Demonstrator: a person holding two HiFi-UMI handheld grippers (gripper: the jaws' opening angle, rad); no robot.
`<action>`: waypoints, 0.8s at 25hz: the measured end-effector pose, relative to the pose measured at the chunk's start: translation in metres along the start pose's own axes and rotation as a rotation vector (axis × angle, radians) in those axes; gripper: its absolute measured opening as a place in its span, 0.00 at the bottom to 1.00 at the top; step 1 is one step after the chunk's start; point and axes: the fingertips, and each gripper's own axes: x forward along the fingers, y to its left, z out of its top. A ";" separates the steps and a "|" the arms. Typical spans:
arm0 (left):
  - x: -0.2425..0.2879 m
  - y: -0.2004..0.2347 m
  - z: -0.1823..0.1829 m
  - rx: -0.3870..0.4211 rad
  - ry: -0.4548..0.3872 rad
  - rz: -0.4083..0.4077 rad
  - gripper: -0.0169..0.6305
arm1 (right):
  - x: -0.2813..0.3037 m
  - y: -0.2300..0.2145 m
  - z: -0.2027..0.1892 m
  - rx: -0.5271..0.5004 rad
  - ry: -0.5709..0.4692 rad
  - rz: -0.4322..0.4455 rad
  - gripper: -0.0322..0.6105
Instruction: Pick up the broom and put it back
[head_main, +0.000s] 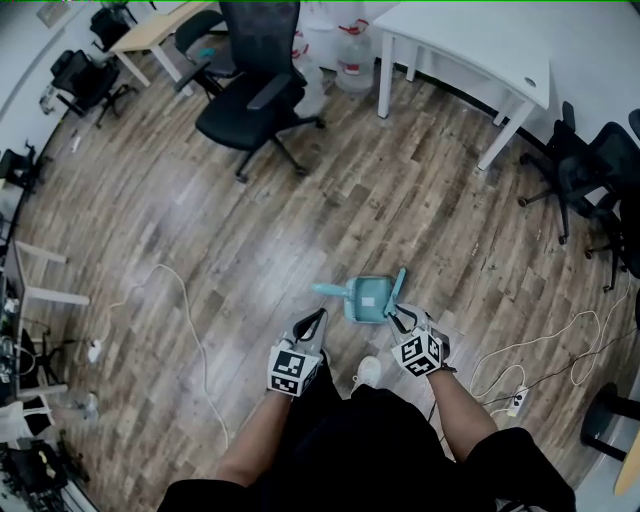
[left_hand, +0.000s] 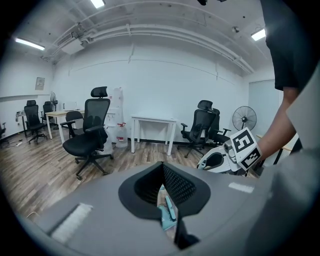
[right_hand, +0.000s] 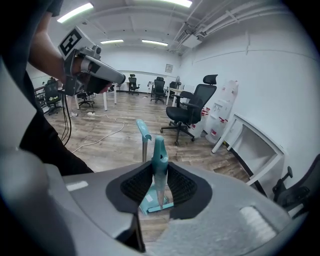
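My right gripper (head_main: 398, 312) (right_hand: 159, 186) is shut on the teal broom handle (head_main: 400, 284) (right_hand: 159, 155), which stands upright between the pads. Under it, low over the wooden floor, is the teal dustpan-shaped piece (head_main: 368, 298) (right_hand: 152, 205). A second teal-capped metal pole (head_main: 328, 290) (right_hand: 143, 131) sticks out to its left. My left gripper (head_main: 318, 316) (left_hand: 163, 172) hovers just left of the set, fingertips together and holding nothing. A bit of the teal set (left_hand: 167, 212) shows below its jaws. The right gripper's marker cube (left_hand: 246, 146) appears in the left gripper view.
A black office chair (head_main: 255, 95) stands ahead, a white table (head_main: 470, 45) at the far right, water jugs (head_main: 355, 55) between them. More black chairs (head_main: 590, 170) line the right side. White cables (head_main: 180, 300) and a power strip (head_main: 515, 400) lie on the floor.
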 end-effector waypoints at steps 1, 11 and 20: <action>0.001 -0.003 0.001 0.001 -0.003 -0.003 0.05 | -0.003 -0.001 -0.004 0.007 0.000 -0.007 0.20; 0.007 -0.026 0.001 0.023 0.004 -0.032 0.05 | -0.026 -0.022 -0.022 0.097 -0.034 -0.082 0.19; 0.002 -0.037 0.001 0.033 0.012 -0.036 0.05 | -0.039 -0.041 -0.014 0.161 -0.087 -0.137 0.20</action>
